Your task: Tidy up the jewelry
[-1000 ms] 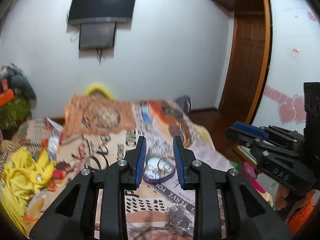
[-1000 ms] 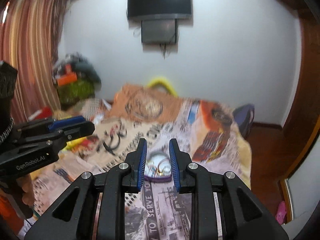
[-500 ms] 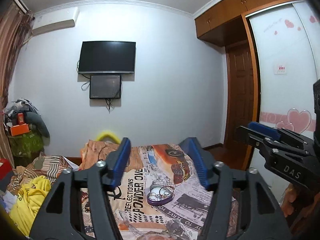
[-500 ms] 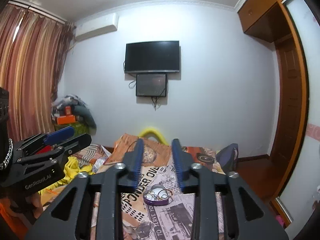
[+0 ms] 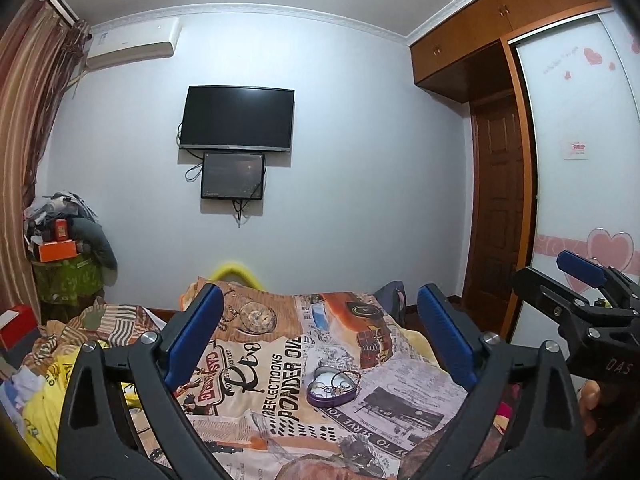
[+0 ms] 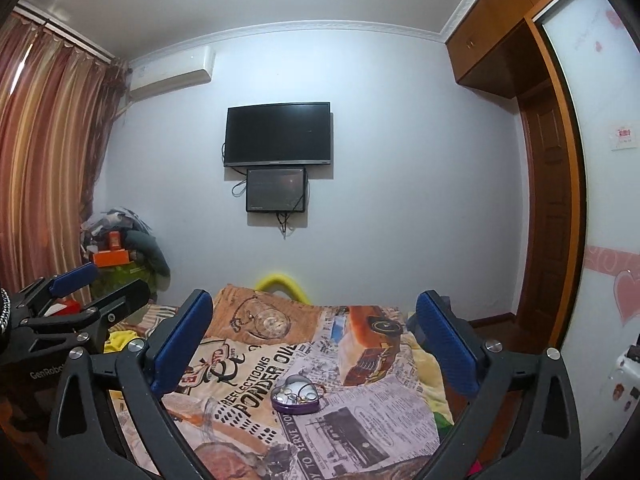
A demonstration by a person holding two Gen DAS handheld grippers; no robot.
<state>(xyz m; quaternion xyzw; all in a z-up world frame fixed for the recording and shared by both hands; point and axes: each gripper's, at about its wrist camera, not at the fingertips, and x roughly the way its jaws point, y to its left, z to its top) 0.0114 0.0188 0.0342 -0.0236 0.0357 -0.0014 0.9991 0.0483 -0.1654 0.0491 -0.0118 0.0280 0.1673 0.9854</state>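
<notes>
Jewelry tin: a purple heart-shaped tin [image 5: 331, 387] [image 6: 297, 394] lies open on the bed, near the middle of the printed cover, with rings and small metal pieces inside; the single pieces are too small to tell apart.
Loose chain: a thin chain [image 5: 352, 373] hangs over the tin's far right rim onto the cover.
Bed cover: a newspaper-and-car print blanket [image 5: 280, 364] [image 6: 360, 408] carries the tin; nothing lies between the tin and either tool.
Left tool [image 5: 320, 340]: spread wide, blue pads far apart, nothing between them; it is held above the near end of the bed, well apart from the tin, which shows in the gap between its fingers.
Right tool [image 6: 312, 344]: likewise spread wide and holding nothing, raised above the near end of the bed, with the tin in the gap, closer to its left finger.
Each tool in the other's view: the right tool sits at the right edge of the left camera, the left tool at the left edge of the right camera.
Left of the bed: yellow clothing [image 5: 36, 404] and striped cloth in a heap, a pile with an orange box [image 5: 58, 250] in the far corner, striped curtains [image 6: 44, 168].
Far wall: a dark television [image 5: 237, 119] with a smaller screen [image 5: 233, 176] below it, an air conditioner [image 5: 134, 44] upper left.
Right side: a wooden door [image 5: 500, 208] and a wardrobe panel with pink hearts [image 5: 600, 184].
</notes>
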